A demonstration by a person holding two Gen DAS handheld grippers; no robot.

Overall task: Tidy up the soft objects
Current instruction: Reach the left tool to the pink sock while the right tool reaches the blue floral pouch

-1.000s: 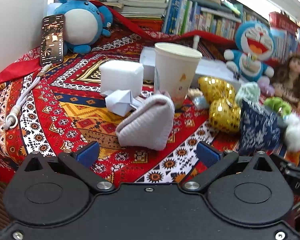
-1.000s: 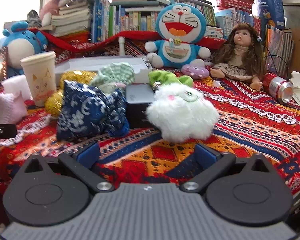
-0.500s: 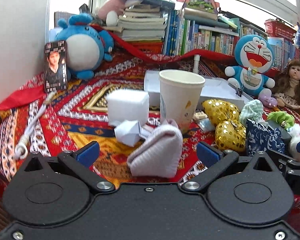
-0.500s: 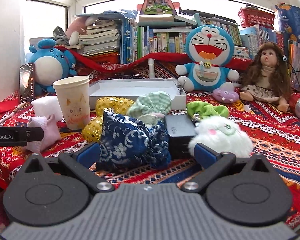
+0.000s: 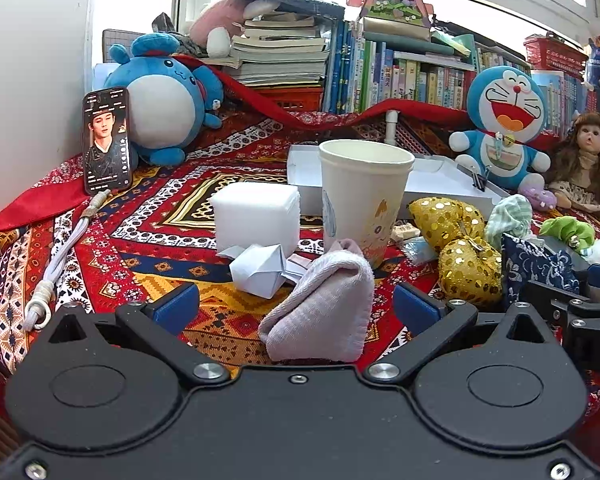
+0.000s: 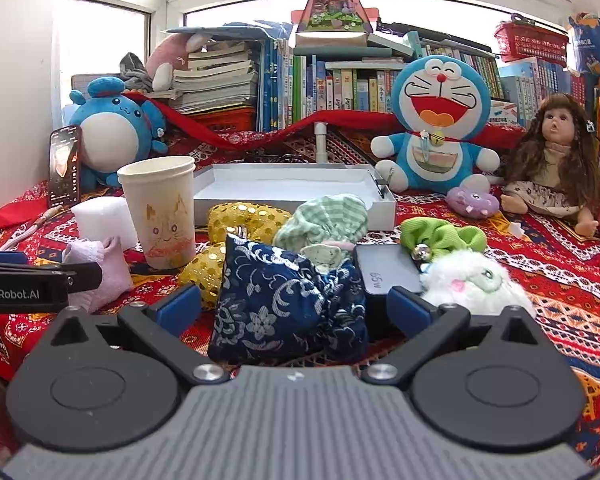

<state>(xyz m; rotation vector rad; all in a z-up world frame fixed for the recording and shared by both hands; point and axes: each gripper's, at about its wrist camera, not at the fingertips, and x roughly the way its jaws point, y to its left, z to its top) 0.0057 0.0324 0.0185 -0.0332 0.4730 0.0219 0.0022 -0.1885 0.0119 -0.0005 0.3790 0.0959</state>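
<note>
Barely started, I'd say: the white tray [image 6: 284,184] sits empty. Both tools wide open, left tool [image 5: 296,304] around the pink sock [image 5: 320,312], right tool [image 6: 292,304] around the blue pouch [image 6: 276,300].

Seen from the right wrist: pouch [image 6: 284,304] dead centre at 6 o'clock, between the fingers. Power bank [image 6: 384,276] touching it at 3 o'clock, fluffy toy [image 6: 476,284] further right. Cup [image 6: 160,212] at 10 o'clock, sock [image 6: 100,272] left of it. Tray [image 6: 292,188] behind at 12 o'clock. Doll [image 6: 552,168] far at 2 o'clock.
</note>
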